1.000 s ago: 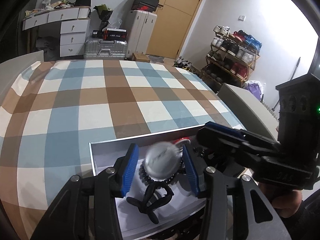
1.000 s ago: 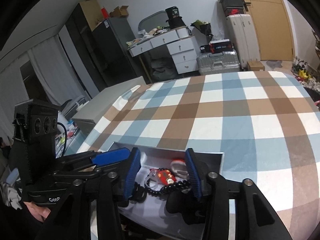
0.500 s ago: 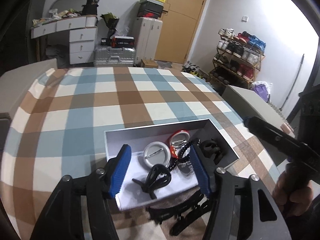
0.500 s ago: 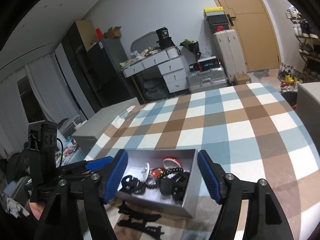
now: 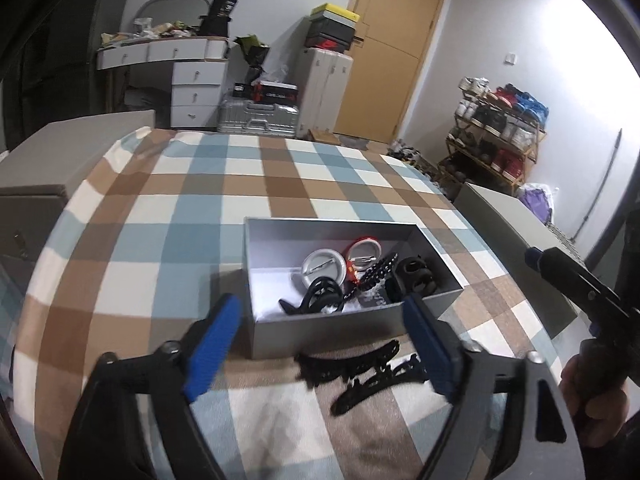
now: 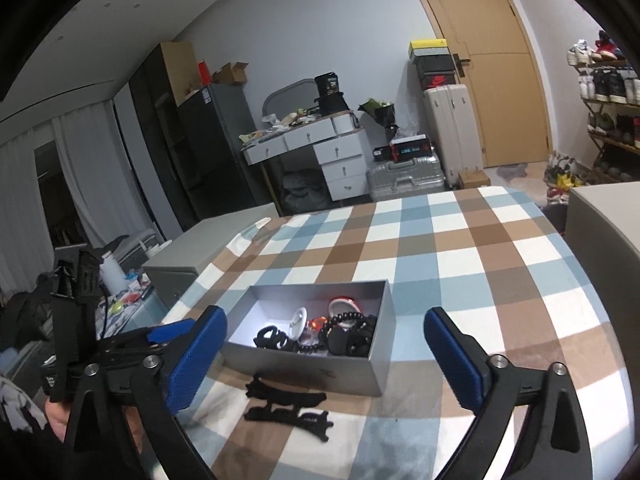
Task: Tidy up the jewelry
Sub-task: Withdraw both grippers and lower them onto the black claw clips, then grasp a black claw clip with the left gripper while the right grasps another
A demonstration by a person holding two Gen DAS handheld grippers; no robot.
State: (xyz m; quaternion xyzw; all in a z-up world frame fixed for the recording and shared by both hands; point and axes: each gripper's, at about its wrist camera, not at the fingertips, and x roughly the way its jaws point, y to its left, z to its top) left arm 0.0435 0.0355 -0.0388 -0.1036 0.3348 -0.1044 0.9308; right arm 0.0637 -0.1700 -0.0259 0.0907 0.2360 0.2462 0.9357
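Grey box sits open on the checked cloth, toward the cloth's near edge, roughly mid-width. Inside: white round badge at the middle; red-rimmed badge just beside it toward the far wall; black bead string running across the two; black hair tie against the right wall; black claw clip near the front wall. The box's left part shows bare white floor.

Outside the box, on the cloth just in front of its front wall: two long black hair clips, lying one behind the other, close together. Whether they touch cannot be told.

Left gripper: jaws opening, blue pads wide apart, nothing between them; it hangs over the near edge of the cloth, front of the box seen through the gap. Right gripper: jaws opening, very wide, nothing held; the box and the clips show between its pads.

A hand grips the right gripper's handle at the right edge of the left view.

Beyond the cloth: white drawers, silver suitcase, shoe rack, wooden door.
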